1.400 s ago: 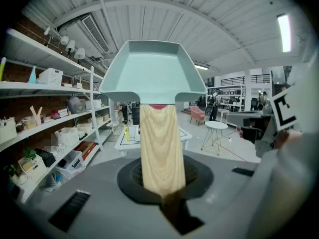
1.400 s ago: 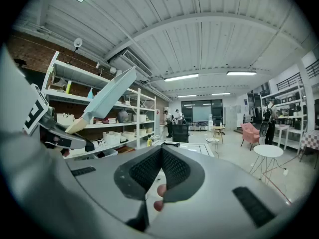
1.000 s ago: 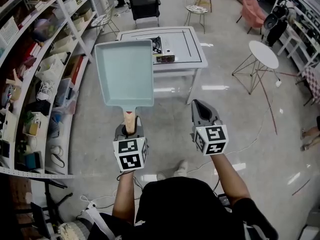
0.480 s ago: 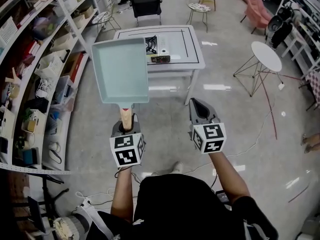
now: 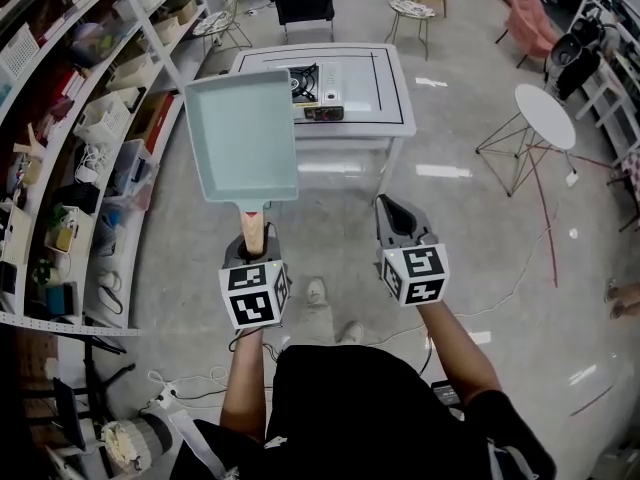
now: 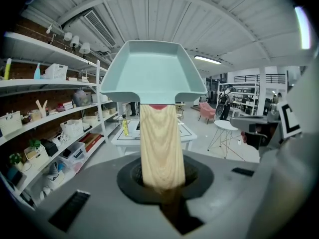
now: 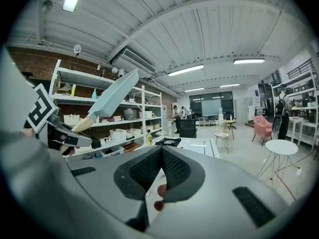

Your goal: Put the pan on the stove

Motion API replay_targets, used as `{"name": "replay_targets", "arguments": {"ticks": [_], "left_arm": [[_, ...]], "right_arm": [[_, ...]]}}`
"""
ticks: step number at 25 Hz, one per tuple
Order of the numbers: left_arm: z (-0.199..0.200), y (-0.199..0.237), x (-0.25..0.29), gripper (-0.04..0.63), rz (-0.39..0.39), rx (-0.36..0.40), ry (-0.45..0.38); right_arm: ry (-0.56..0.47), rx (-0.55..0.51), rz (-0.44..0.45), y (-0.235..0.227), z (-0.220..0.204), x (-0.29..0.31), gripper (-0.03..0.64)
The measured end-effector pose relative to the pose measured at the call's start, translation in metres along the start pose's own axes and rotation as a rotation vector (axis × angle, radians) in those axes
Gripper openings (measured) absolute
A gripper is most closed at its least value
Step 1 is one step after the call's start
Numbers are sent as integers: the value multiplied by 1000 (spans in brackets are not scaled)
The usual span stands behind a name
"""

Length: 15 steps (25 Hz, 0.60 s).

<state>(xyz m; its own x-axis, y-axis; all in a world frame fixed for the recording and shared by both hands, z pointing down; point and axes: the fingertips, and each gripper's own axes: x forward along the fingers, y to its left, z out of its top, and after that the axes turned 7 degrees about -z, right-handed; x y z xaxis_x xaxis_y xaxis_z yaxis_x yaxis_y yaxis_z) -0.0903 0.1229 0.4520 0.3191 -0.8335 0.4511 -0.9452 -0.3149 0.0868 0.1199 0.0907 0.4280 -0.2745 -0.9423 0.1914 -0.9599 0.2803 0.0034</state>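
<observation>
left gripper (image 5: 254,244) clamped on wooden handle (image 6: 160,148) of pan (image 5: 243,133), pan up in air. stove (image 5: 318,90) on white table (image 5: 385,103) at 12 o'clock, well apart. right gripper (image 5: 394,212) jaws together, empty.

Grips pan (image 5: 243,133) by its wooden handle (image 5: 253,226) in left gripper (image 5: 254,252), raised above floor (image 5: 340,218). Holds right gripper (image 5: 397,220) beside it, jaws together, empty. Faces white table (image 5: 385,93) bearing stove (image 5: 316,85), farther ahead than pan; shelves (image 5: 70,158) along left
</observation>
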Motion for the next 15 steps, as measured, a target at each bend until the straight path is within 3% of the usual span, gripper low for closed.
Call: {"name": "replay_targets", "arguments": {"ticks": [15], "left_arm": [[28, 20, 70, 43, -3, 3, 14]], "right_arm": [[-4, 4, -1, -24, 14, 74, 0]]}}
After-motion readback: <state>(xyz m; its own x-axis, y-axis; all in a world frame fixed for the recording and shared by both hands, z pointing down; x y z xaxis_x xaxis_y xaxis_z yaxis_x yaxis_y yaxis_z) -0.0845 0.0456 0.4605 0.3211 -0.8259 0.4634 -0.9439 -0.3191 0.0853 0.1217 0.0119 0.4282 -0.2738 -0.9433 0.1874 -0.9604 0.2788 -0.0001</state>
